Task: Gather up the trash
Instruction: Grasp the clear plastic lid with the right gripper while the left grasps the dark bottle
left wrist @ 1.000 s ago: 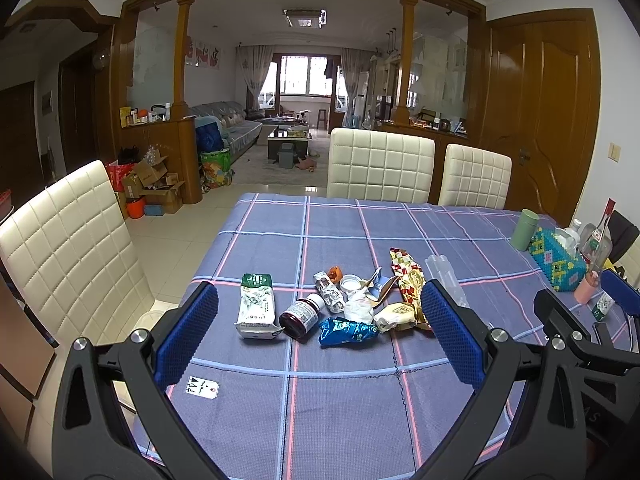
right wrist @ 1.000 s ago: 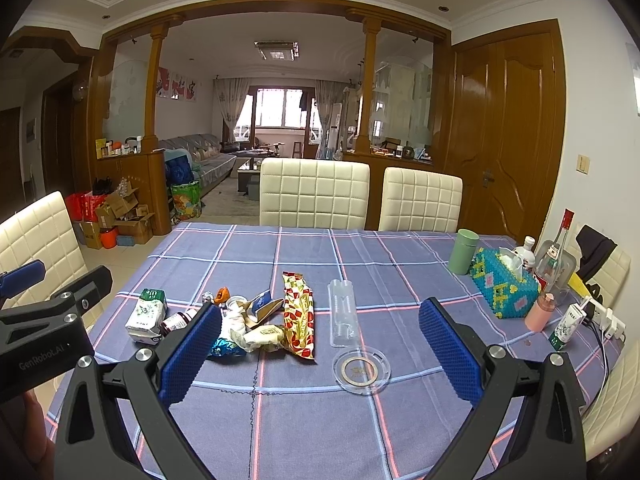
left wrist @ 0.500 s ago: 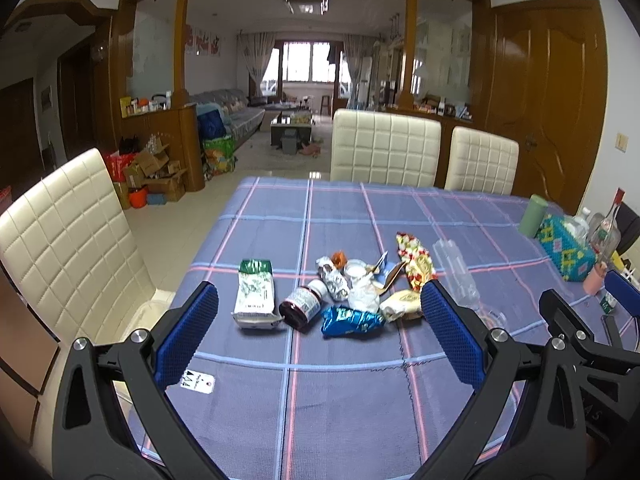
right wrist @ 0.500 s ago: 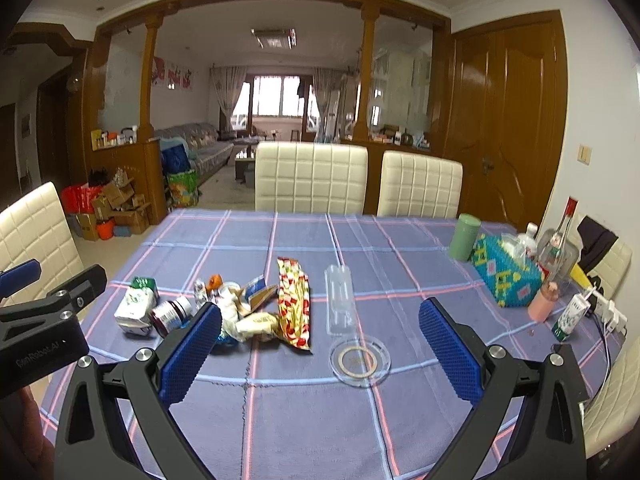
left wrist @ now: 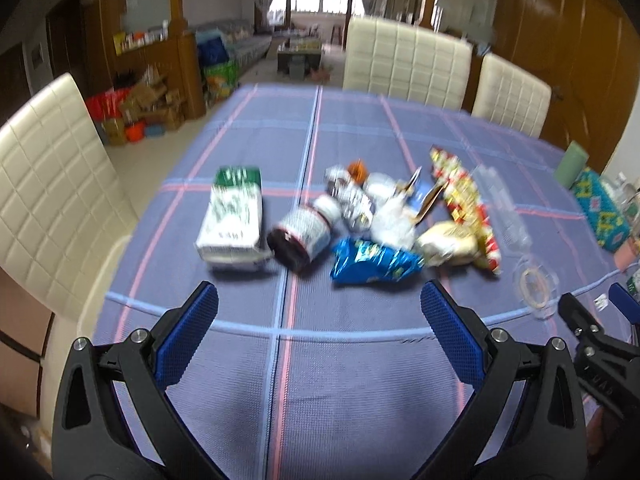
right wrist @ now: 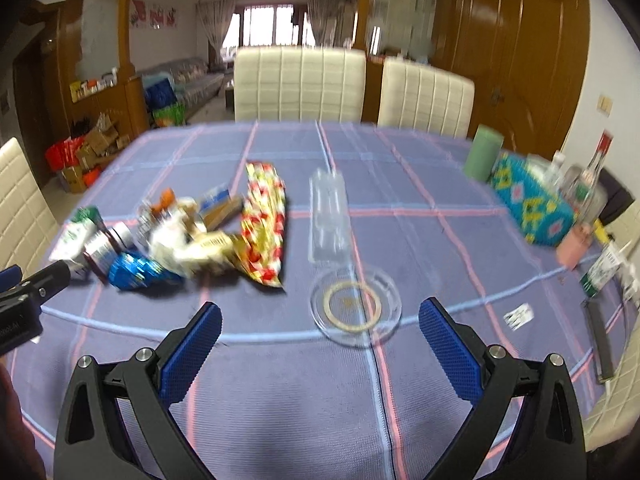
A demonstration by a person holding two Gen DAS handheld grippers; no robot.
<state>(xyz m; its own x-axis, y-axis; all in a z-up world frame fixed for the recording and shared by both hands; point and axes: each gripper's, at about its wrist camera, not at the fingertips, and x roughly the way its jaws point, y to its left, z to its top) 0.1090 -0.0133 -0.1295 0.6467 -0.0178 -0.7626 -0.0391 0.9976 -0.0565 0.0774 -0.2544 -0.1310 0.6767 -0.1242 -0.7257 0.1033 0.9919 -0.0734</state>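
Both tools were spread wide and empty above the bench (left wrist: 360, 392): the left tool (left wrist: 319, 316) just short of the trash pile (left wrist: 352, 216), the right tool (right wrist: 320, 326) before a clear dish (right wrist: 355, 305) lying right of that pile. A teal tissue box (right wrist: 528, 206) sat far right of the pile.

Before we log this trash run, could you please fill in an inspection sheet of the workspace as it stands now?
Surface: tablecloth, blue plaid, flat.
Job's things: trash pile mid-table: white pack, jar on its side, blue wrapper, red-yellow wrapper, clear tray.
Clutter: glass dish, green cup, tissue box, bottles at the right edge.
Grippers: left gripper and right gripper both open, empty, short of the pile.
Cables: white cord, far right.
Surroundings: chairs, wooden door, boxes on the floor.
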